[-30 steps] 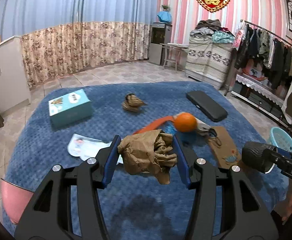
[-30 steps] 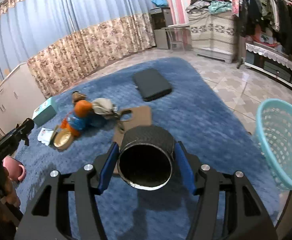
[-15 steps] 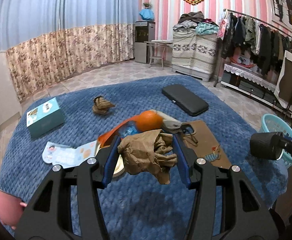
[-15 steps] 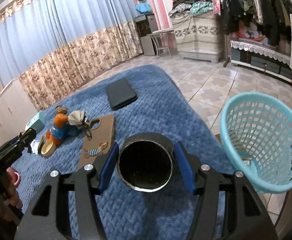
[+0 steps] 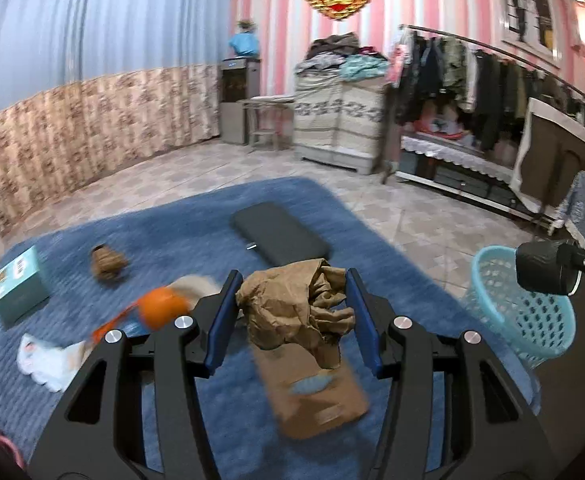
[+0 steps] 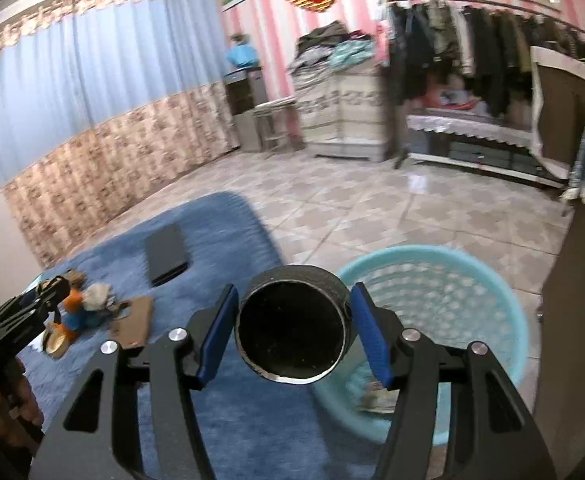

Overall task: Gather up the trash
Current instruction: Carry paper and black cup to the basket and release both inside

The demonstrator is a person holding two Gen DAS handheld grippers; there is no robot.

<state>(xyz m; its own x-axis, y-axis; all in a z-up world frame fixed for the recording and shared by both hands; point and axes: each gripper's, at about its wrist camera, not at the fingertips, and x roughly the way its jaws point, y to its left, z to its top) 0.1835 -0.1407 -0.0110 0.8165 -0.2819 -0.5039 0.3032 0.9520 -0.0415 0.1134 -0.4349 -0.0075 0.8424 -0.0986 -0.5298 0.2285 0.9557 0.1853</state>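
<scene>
Over the blue rug (image 5: pixel 196 216), the left gripper (image 5: pixel 292 312) is clamped on a crumpled brown paper wad (image 5: pixel 296 312), both blue pads pressed into its sides. Left wrist view gives the better look at what's lying on the rug: a black flat case (image 5: pixel 280 236), a teal box (image 5: pixel 18 284), a second small paper wad (image 5: pixel 106 266), an orange ball-like thing (image 5: pixel 160 312) (blurry) and a brown cardboard piece (image 5: pixel 316 396) right under the held wad. It only catches the light-blue plastic basket (image 5: pixel 520 312) at the right edge, with the right gripper's load in front of it.

Right wrist view fills that in: the right gripper (image 6: pixel 294 334) is squeezing a black round can (image 6: pixel 292 332), open end facing the camera, held just beside the basket's near rim (image 6: pixel 488 276). The basket stands on the tiled floor (image 6: pixel 372 208) right off the rug's edge, and you can see some scraps in its bottom. The left gripper (image 6: pixel 32 308) pokes in at far left.
</scene>
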